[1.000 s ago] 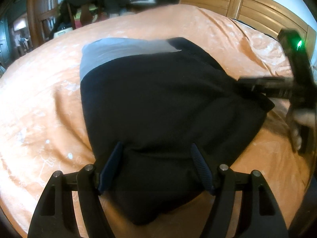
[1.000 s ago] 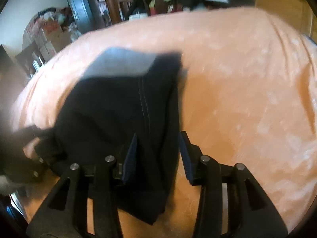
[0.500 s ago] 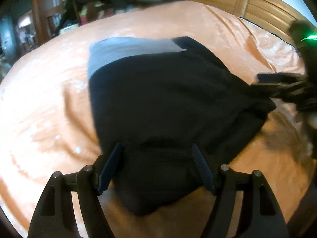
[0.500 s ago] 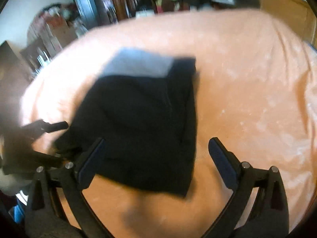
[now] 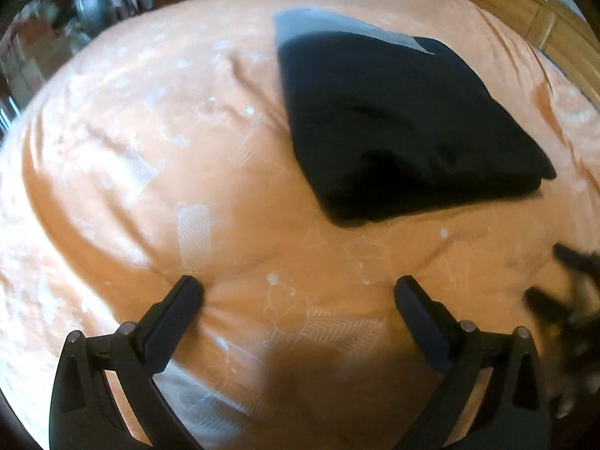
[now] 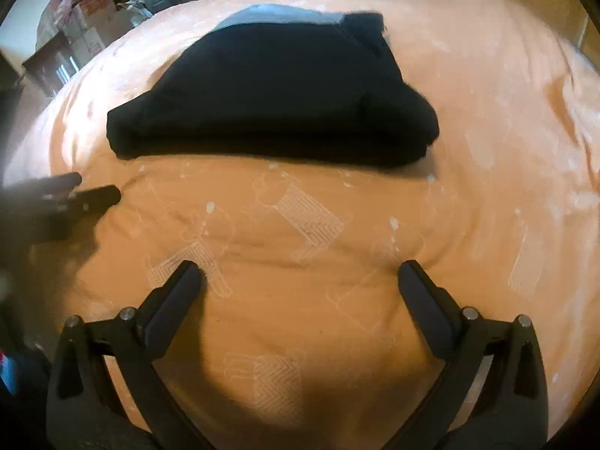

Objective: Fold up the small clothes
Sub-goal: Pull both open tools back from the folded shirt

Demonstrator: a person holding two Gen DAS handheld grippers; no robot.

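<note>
Lying folded, soft black garment point(image 6: 273, 90) | quilted orange bedspread point(image 6: 300, 232) | both grippers point(image 5: 296, 292) point(image 6: 300, 273) agape, empty

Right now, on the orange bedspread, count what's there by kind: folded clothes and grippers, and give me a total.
Folded clothes: 1, the black garment with a grey band, lying on the bedspread.
Grippers: 2, the left gripper and the right gripper, both open and holding nothing.
Total: 3.

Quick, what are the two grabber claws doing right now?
Left gripper: open, holding nothing, above the orange bedspread.
Right gripper: open, holding nothing; the folded black garment lies ahead, untouched.
</note>
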